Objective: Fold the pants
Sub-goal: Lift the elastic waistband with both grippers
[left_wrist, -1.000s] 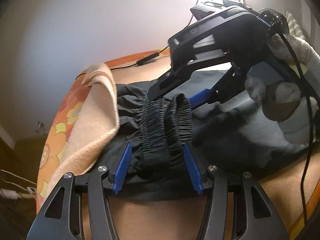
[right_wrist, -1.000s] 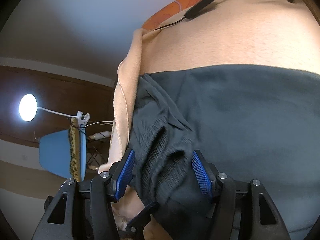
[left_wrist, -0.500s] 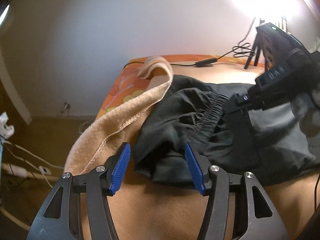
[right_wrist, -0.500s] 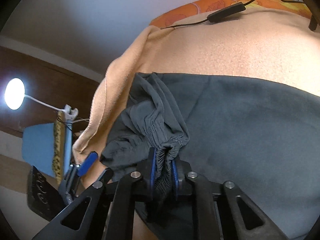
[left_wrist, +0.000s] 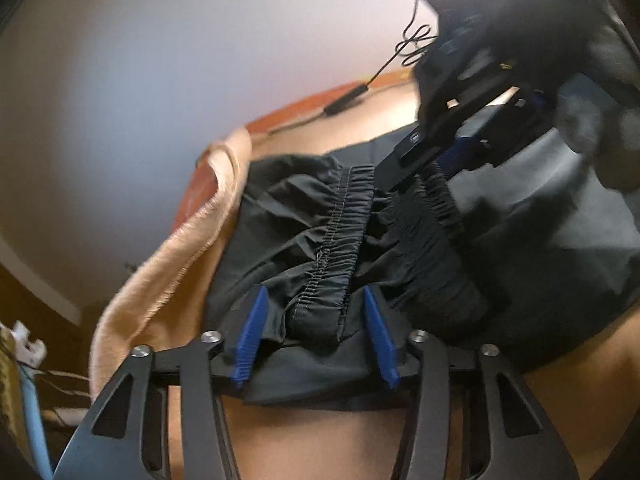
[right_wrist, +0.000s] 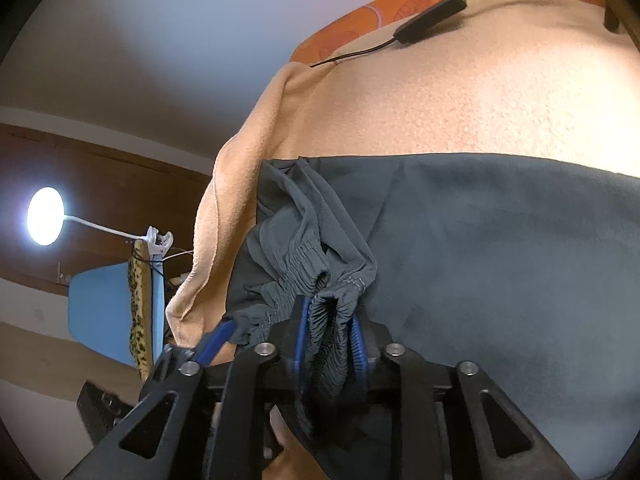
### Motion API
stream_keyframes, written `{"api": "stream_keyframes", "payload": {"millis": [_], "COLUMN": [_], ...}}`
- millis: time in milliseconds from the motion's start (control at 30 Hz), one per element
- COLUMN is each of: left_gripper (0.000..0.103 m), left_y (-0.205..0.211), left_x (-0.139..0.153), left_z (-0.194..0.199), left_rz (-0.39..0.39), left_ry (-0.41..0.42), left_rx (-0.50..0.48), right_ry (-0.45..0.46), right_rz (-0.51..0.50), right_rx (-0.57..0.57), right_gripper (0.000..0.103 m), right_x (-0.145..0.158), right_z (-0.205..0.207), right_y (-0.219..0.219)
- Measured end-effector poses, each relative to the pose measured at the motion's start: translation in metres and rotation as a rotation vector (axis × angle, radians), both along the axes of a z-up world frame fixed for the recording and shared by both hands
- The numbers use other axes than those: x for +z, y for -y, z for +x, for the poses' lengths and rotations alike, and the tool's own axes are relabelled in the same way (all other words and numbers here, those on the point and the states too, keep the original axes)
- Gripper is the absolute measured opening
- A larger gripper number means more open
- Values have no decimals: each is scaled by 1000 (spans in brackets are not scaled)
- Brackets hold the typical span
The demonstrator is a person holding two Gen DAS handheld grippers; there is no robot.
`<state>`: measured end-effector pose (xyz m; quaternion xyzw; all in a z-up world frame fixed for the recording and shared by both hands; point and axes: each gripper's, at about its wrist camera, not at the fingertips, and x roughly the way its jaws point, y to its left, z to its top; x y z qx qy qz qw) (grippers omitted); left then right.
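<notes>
Dark grey pants [left_wrist: 540, 216] lie on a peach blanket [left_wrist: 168, 272], their gathered elastic waistband [left_wrist: 332, 248] bunched toward me. My left gripper [left_wrist: 316, 336] is open, its blue pads on either side of a fold of the waistband, not clamping it. My right gripper [right_wrist: 329, 340] is shut on another part of the waistband [right_wrist: 332, 320] and shows in the left wrist view [left_wrist: 448, 160] up right. The pant legs [right_wrist: 500, 248] spread flat to the right. A left fingertip [right_wrist: 218, 338] shows at lower left in the right wrist view.
A black cable with an inline box [right_wrist: 430, 20] lies on the blanket's far side, over an orange flowered sheet [right_wrist: 360, 20]. A lamp [right_wrist: 45, 216], a blue chair [right_wrist: 108, 312] and cables stand beyond the bed's edge. The blanket's edge [right_wrist: 224, 216] is folded up beside the pants.
My right gripper has shut on the waistband and holds it. My left gripper, still open, has moved back in so a waistband fold sits between its pads.
</notes>
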<state>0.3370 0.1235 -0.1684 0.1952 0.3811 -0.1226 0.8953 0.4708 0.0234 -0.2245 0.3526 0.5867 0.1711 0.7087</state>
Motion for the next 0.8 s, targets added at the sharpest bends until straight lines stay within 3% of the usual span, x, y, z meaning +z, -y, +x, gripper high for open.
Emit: {"api": "stream_keyframes", "payload": {"millis": [33,100,267,300,467,600,733,800], "left_gripper": [41,26,9,7,6,6,6,6], "left_y": [-2,-10,-17,-19,-4,18,17,17], "left_x": [0,-2,3,10,25,20,19,17], "left_z": [3,13,20,19,2,-9,-13,-12], "left_rz": [-17,-69,-142,-192,-243,-173,-211,-186], "left_ry": [-10,-50,-80,-80,-92,-87,-90,-89], "left_rx": [4,12,1,-2,-69,-118,-117,-126], "right_ry": [1,3,-4,-8,-5,5,-14,-19], "right_rz": [4,10,35,38,98,129,114,127], "right_rx": [1,7,10,5,-49,-85,-79,-81], "right_gripper": [30,32,35,39,48,60,61,61], "right_x": [0,-1,-6,-7,-9,-8,-10,-10], "right_z": [-2,-5,-11,-12,-15,-13,-11,-11], "right_y": [1,2,4,5,16,23,17,14]}}
